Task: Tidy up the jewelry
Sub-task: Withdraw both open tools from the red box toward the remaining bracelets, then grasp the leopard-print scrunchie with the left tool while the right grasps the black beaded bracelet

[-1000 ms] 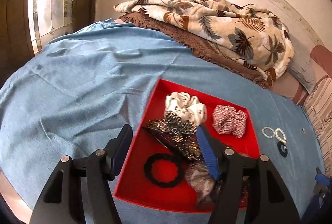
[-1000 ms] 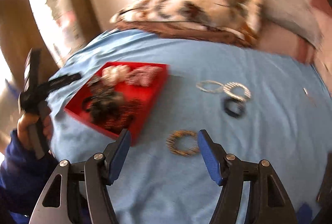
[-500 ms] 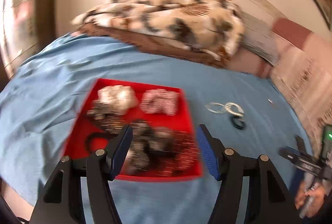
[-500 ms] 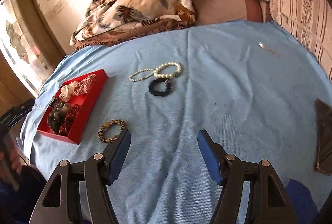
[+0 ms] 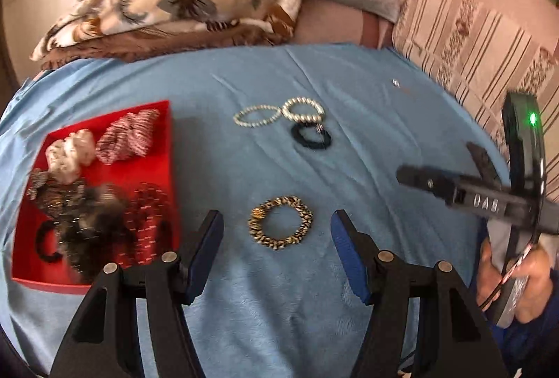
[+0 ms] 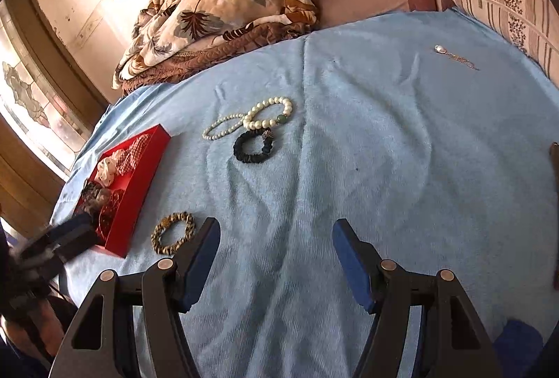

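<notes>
On a bed spread with a blue sheet [image 5: 279, 308], the left gripper [image 5: 276, 234] hangs with its fingers wide apart and empty, framing a leopard-print bracelet [image 5: 280, 222] that lies flat in the lower centre of the left wrist frame, squarely between the blue pads and just ahead of them. Being a ring, it offers no long axis to line up with. The right gripper [image 6: 276, 238], its fingers likewise spread and holding nothing, sees the same bracelet [image 6: 172, 233] off at the lower left of its frame, outside its left finger, so the left hand looks the nearer and better placed for the pick. A red tray [image 5: 164, 147], already loaded with scrunchies and hair ties, sits at the left of the left wrist frame, close beside the bracelet. Further up, at upper centre, two pearl bracelets [image 5: 279, 112] touch each other, with a dark scrunchie [image 5: 311, 137] against them; a small pendant [image 6: 441, 50] lies well apart at upper right. Raised letters on the right gripper's body, seen inverted, appear to read "DAB".
</notes>
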Motion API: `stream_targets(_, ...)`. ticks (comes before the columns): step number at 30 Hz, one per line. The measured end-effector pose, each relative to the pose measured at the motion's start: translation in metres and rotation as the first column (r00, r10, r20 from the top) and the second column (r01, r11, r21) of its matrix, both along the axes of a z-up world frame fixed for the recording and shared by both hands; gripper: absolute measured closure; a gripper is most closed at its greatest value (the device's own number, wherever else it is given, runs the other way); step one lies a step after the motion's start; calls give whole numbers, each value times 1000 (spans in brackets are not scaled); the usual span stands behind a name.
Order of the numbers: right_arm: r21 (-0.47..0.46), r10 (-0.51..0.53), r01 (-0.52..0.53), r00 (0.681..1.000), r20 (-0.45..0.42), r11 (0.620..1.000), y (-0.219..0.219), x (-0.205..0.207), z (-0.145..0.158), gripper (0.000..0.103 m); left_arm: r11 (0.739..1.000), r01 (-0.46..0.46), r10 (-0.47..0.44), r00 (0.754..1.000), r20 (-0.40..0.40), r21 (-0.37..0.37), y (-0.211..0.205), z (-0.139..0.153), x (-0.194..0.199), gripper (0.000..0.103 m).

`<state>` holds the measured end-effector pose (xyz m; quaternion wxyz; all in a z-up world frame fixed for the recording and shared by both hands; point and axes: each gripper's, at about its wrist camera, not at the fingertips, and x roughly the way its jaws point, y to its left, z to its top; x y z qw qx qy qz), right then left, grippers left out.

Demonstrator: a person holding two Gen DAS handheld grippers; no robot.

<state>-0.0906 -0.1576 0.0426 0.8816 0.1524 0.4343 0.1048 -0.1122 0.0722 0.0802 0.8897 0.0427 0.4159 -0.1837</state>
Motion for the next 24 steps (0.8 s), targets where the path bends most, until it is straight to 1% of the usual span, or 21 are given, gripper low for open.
stream_targets(4, -1, 31, -31, 1000, -2, 1000, 6, 23, -4, 32, 999, 4, -3, 1000, -13, 46, -9, -15, 10, 45)
stream_targets(5, -4, 41, -41, 999, -1, 999, 9, 27, -4, 34, 999, 4, -3, 1000, -22, 49, -10, -18, 12, 45)
stream_targets(7, -24, 73, -73, 997, 1, 997, 17, 40, -7, 37, 999, 4, -2, 999, -45, 51, -11, -26, 18, 52)
stream_targets(9, -47, 95, -95, 995, 0, 994, 25, 50, -10, 41, 998, 4, 0, 998, -62, 60, -12, -33, 23, 54)
stream_targets(13, -82, 120, -121, 993, -17, 989, 40, 74, -21, 48, 999, -5, 9, 996, -88, 54, -10, -41, 30, 55)
stream_targets(17, -91, 117, -119, 993, -25, 989, 46, 92, -30, 52, 999, -7, 11, 994, -110, 38, -9, -47, 36, 55)
stream_targets(21, -104, 106, -109, 994, -36, 989, 49, 106, -37, 61, 1000, -4, 8, 990, -141, 30, -10, -56, 40, 55)
stream_targets(24, -118, 99, -103, 994, -37, 988, 52, 113, -42, 64, 1000, -10, 13, 989, -150, 16, -9, -59, 41, 55)
